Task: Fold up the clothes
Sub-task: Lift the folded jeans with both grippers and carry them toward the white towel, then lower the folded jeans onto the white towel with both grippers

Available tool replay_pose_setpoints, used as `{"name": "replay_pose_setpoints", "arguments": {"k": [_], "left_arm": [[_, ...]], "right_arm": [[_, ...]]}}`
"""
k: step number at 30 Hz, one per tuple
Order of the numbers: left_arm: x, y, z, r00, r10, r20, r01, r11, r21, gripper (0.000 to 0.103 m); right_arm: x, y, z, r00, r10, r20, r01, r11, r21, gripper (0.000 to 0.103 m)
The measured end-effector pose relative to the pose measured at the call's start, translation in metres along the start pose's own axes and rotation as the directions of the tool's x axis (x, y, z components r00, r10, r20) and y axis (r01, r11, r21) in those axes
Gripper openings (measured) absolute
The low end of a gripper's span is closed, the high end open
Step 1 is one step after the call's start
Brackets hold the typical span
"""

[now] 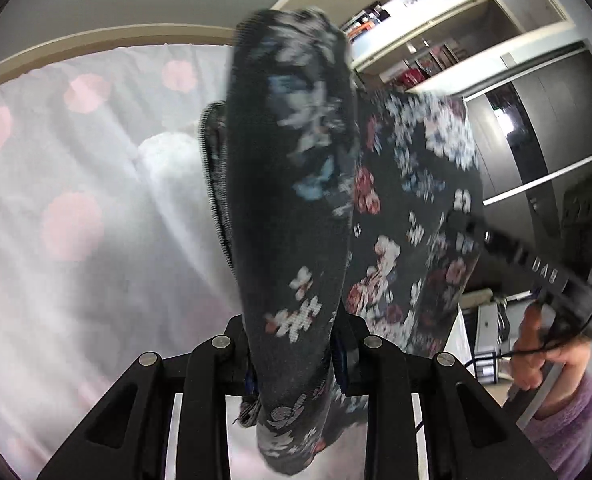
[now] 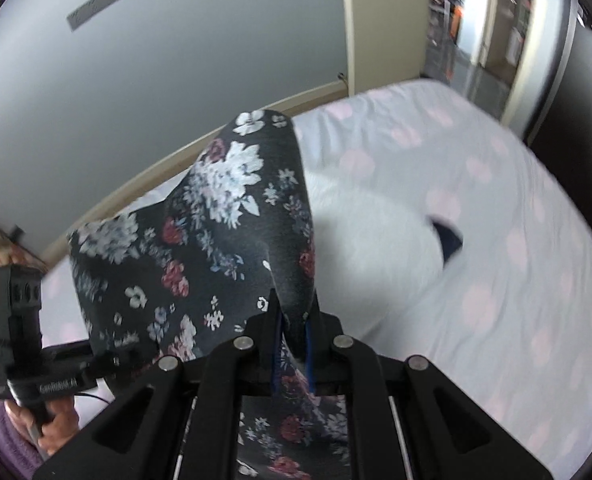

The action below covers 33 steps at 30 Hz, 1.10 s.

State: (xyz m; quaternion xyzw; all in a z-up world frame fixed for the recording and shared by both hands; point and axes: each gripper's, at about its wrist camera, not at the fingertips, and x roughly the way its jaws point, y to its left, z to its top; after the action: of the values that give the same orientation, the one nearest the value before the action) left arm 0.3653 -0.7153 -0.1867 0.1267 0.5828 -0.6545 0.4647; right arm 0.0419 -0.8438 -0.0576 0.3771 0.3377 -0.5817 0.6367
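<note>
Soft floral-knit garment (image 2: 200, 240); draped folds

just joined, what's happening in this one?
A person is holding a dark floral garment up in the air with both handheld grippers. The left gripper and the right gripper are each shut on a bunch of the fabric, so it hangs between them above a bed with a pink-dotted sheet. A white fluffy item lies on the bed. The garment shows no flat fold yet.
</note>
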Motion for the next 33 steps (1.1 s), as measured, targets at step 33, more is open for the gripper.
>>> {"name": "replay_pose_setpoints", "arguments": {"k": [33], "left_arm": [[0.009,0.048,0.029,0.970,0.227,0.080,-0.231,0.973,0.032,0.041]], "right_arm": [[0.046,-0.073,-0.027,0.969,-0.246,-0.016,0.245,0.956,0.159,0.023]]}}
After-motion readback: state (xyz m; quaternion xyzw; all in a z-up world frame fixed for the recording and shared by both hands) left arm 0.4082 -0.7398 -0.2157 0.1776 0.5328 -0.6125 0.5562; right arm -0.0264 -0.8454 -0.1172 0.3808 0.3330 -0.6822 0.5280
